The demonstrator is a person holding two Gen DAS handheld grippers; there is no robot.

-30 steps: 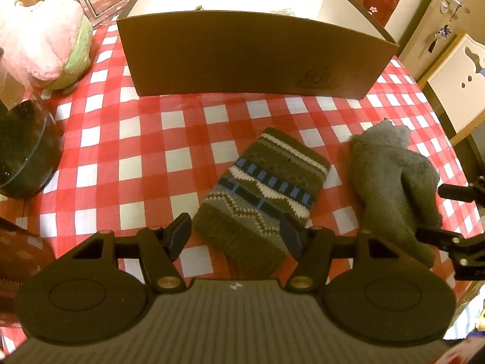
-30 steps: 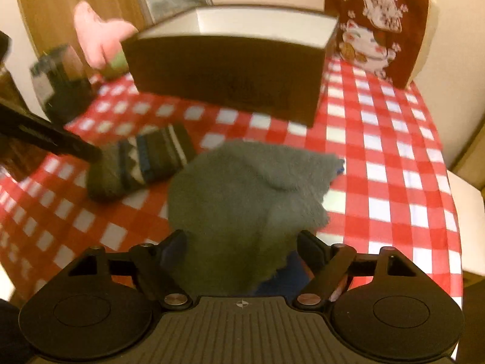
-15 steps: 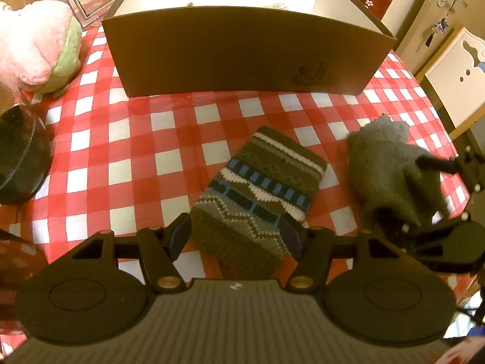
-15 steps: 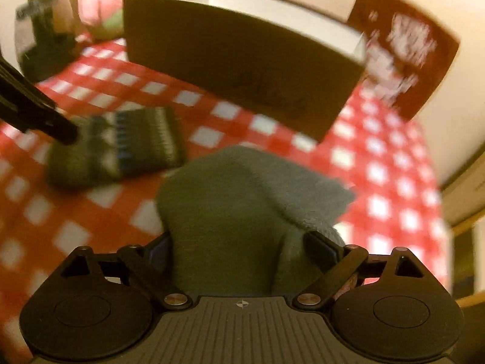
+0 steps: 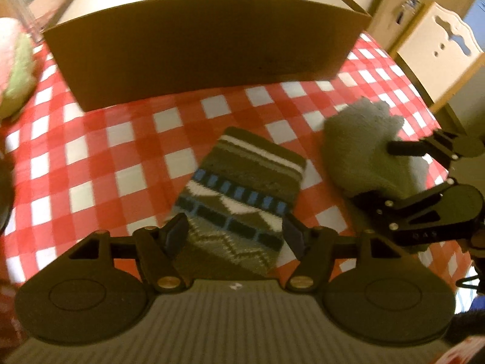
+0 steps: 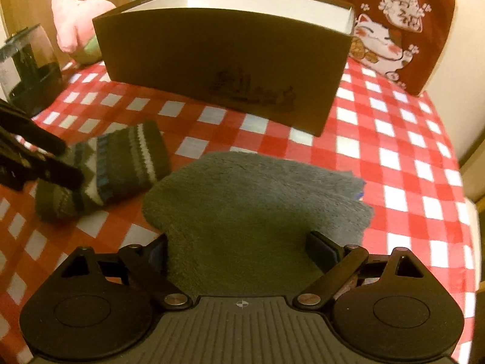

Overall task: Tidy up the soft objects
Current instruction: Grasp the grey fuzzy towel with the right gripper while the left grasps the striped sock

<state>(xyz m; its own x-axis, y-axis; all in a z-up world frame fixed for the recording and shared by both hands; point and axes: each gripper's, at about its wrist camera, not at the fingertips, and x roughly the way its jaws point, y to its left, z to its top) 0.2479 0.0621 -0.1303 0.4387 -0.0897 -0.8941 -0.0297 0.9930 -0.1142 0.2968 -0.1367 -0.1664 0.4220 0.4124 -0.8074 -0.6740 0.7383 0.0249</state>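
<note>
red-and-white checked tablecloth (image 6: 394,157) over the whole table, warm yellowish indoor light. brown box (image 6: 224,69) with a white inside standing open-topped at the middle of the cloth, a faint drawing printed on its near wall. behind the box's right corner, a dark red cushion with a white beckoning cat (image 6: 391,24) against a pale wall. off the box's left corner, a pink and green plush toy (image 6: 75,21), and nearer than that a dark clear container (image 6: 30,69) at the cloth's edge. beyond the box's right end in the left wrist view, a cream cabinet door with cut-out shapes (image 5: 439,39).

on the cloth in front of the box, two soft things lying close side by side but apart: a striped knit sock (image 5: 239,200) in olive, white and blue below the box's left half, and a grey fleece glove (image 6: 254,206) below its middle. nothing lying between either one and the box's near wall.

left gripper (image 5: 235,235) tilted down over the sock's lower end, jaws opening, sock between the fingers, pads at its edges, hard to tell whether touching. right gripper (image 6: 239,253) down over the glove's cuff end, jaws spread wide to either side of the glove, no squeeze visible in the fleece
</note>
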